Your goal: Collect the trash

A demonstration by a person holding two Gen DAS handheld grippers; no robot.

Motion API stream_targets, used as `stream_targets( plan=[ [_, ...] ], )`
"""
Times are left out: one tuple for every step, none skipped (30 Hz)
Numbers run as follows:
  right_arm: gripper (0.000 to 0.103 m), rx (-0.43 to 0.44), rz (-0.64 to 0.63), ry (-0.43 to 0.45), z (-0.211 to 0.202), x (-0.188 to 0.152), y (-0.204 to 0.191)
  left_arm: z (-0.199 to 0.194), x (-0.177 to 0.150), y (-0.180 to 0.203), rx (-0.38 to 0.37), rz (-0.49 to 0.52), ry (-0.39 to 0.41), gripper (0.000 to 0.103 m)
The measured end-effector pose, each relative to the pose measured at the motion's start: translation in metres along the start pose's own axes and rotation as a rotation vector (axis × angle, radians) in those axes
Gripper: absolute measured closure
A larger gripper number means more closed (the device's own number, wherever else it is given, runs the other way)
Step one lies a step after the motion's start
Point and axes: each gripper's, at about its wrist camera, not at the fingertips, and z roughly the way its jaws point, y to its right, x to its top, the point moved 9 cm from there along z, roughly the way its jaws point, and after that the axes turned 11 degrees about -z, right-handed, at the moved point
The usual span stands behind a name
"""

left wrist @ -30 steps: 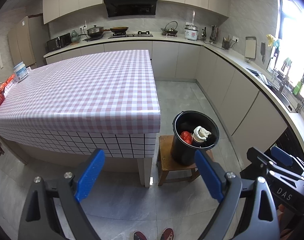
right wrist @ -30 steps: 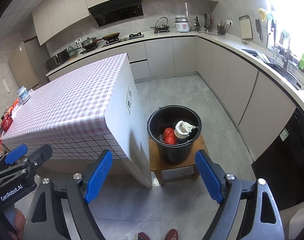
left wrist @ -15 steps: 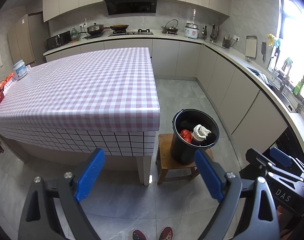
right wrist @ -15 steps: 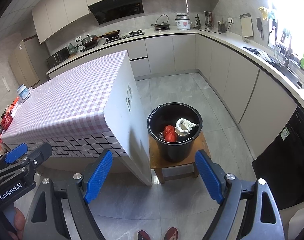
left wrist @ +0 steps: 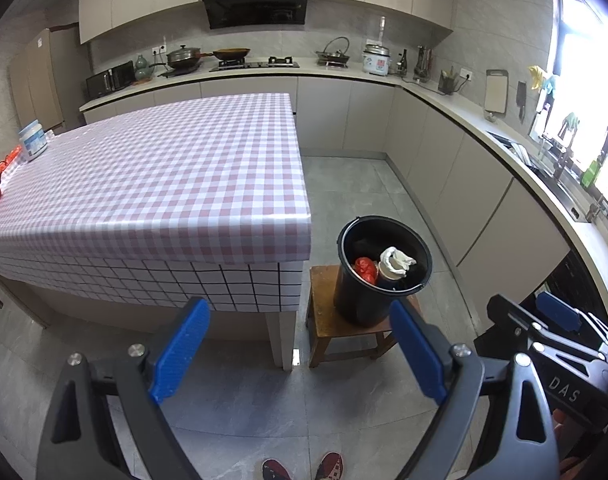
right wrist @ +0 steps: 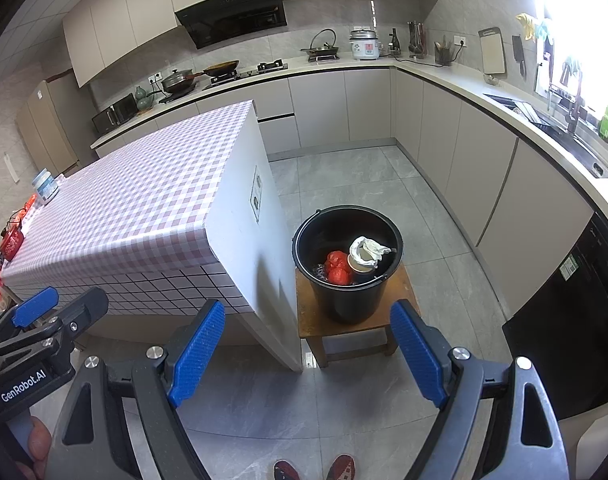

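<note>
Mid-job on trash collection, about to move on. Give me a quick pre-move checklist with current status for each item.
1. Left gripper empty, jaws wide apart: ok.
2. Right gripper empty, jaws wide apart: ok.
3. Black bucket upright on the wooden stool: ok.
4. Trash sits inside the bucket, red crumpled item and paper cup with white wad below the rim: ok.
5. Checkered table free of trash in its middle and near edge: ok; the items at its far left end are too small to judge: cannot tell.
6. Trash on the floor: none visible, ok.
</note>
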Motion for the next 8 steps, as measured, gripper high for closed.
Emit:
stream_targets(
  plan=[
    [0.017,0.0,0.001,0.001,0.0,0.0,0.0,-0.001,0.0,0.003,-0.016,0.007,0.005,0.011],
    [0.017,-0.002,0.0,0.001,0.0,0.0,0.001,-0.002,0.001,0.005,-0.029,0.011,0.011,0.011],
    [0.017,-0.004,-0.002,0.001,0.0,0.0,0.001,-0.004,0.001,0.007,-0.044,0.015,0.023,0.011],
    [0.017,-0.006,-0.002,0.001,0.001,0.0,0.001,-0.007,0.002,0.009,-0.05,0.023,0.035,0.011],
    [0.017,-0.008,-0.003,0.001,0.001,0.0,0.001,-0.008,0.003,0.011,-0.048,0.031,0.041,0.011],
    [0.017,-0.01,-0.002,0.001,0.002,-0.001,0.001,-0.009,0.003,0.013,-0.048,0.037,0.043,0.011],
    [0.017,-0.011,-0.001,0.0,0.002,-0.001,0.001,-0.008,0.004,0.013,-0.043,0.038,0.037,0.011],
    [0.017,-0.012,0.0,0.0,0.002,-0.001,0.001,-0.007,0.005,0.013,-0.03,0.035,0.03,0.009]
  ],
)
